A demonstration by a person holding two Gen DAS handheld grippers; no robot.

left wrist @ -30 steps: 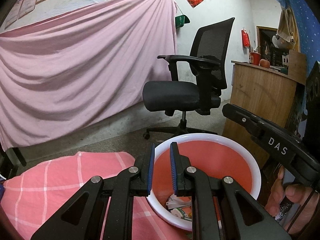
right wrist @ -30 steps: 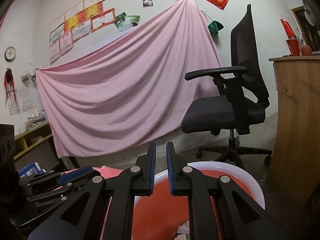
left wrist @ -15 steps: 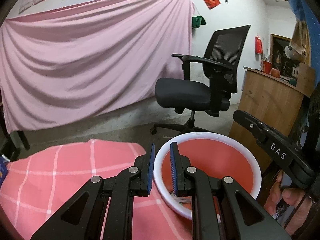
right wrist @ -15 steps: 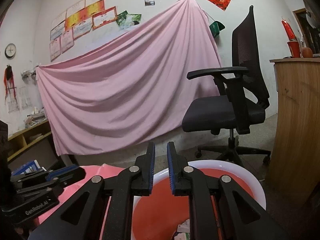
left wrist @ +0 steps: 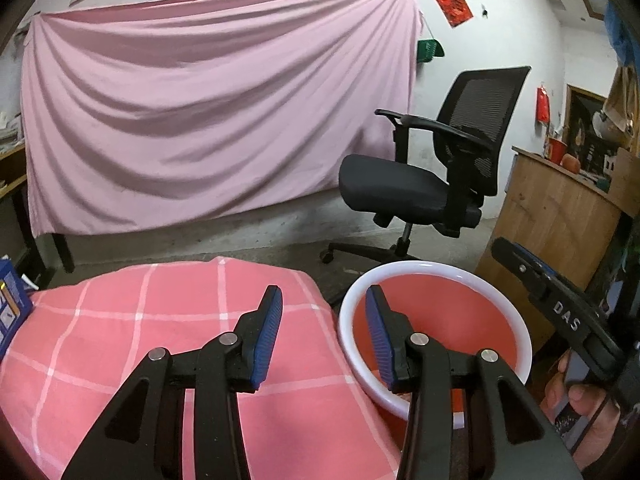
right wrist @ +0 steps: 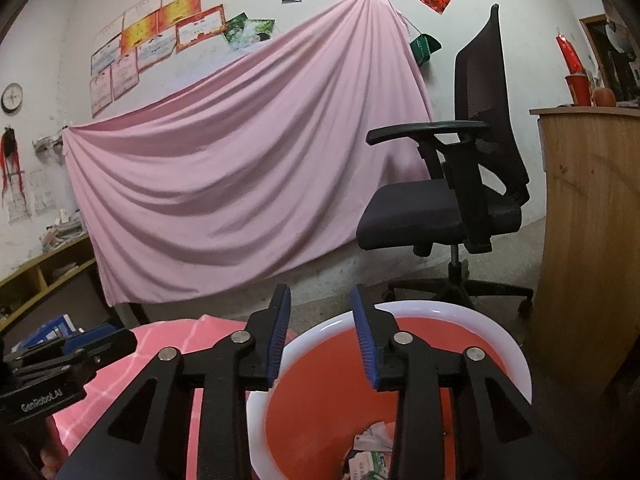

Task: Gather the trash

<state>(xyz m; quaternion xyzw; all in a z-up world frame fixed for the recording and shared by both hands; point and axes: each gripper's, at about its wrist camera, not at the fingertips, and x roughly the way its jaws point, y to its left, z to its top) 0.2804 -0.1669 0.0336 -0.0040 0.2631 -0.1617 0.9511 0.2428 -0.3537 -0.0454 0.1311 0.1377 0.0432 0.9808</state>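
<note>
A red bin with a white rim (left wrist: 436, 276) stands right of the table; it also shows in the right wrist view (right wrist: 420, 312). Crumpled paper and wrapper trash (right wrist: 370, 454) lies at its bottom. My left gripper (left wrist: 323, 334) is open and empty, over the table's right edge next to the bin rim. My right gripper (right wrist: 320, 338) is open and empty, above the bin's left rim. The right gripper shows at the right in the left wrist view (left wrist: 560, 312), and the left gripper at the left in the right wrist view (right wrist: 60, 368).
A table under a pink checked cloth (left wrist: 120, 340) is at the left. A black office chair (left wrist: 432, 176) stands behind the bin, a wooden counter (left wrist: 560, 216) to the right. A pink sheet (left wrist: 200, 112) hangs on the back wall. A blue box (left wrist: 10, 304) sits at the table's left.
Both grippers have opened from nearly shut. The left gripper has swung left and tilted up, so more of the table cloth and less of the bin shows.
</note>
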